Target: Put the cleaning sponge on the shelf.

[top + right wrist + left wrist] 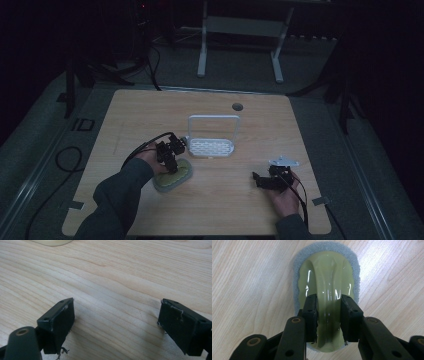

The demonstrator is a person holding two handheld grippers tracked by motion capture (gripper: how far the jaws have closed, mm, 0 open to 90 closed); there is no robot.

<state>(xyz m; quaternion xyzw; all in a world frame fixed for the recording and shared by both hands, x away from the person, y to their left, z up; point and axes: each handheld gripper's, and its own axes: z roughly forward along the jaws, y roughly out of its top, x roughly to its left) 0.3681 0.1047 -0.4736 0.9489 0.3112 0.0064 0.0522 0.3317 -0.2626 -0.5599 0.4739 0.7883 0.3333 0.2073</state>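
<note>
A scrubbing pad with a pale green arched plastic handle on a grey foam base (173, 175) is seen lying flat on the wooden worktop (235, 200), in the near left part of it. In the left claw view the pad (329, 272) is shown lengthwise, its grey foam rim showing around the far end of the glossy handle. Bare wood is seen on every side of the pad there, so open room is left to its left, right and far end.

The left claw (171, 161) is held over the pad from the near left, with the hand and dark sleeve behind it. In its own view the left claw (329, 315) is set astride the raised handle, one black jaw on each side, and the pads are seen lying against the handle's flanks; it is clamped on the handle.

Just beyond the pad, toward the far middle of the worktop, a white perforated tray with a tall loop handle (212, 146) is seen standing, close to the left claw but apart from the pad. A round grommet hole (237, 106) is seen near the far edge.

The right claw (257, 179) is held low at the near right, well apart from the pad. In its own view the right claw (116, 322) is seen with its jaws wide apart over bare wood, nothing between them.
</note>
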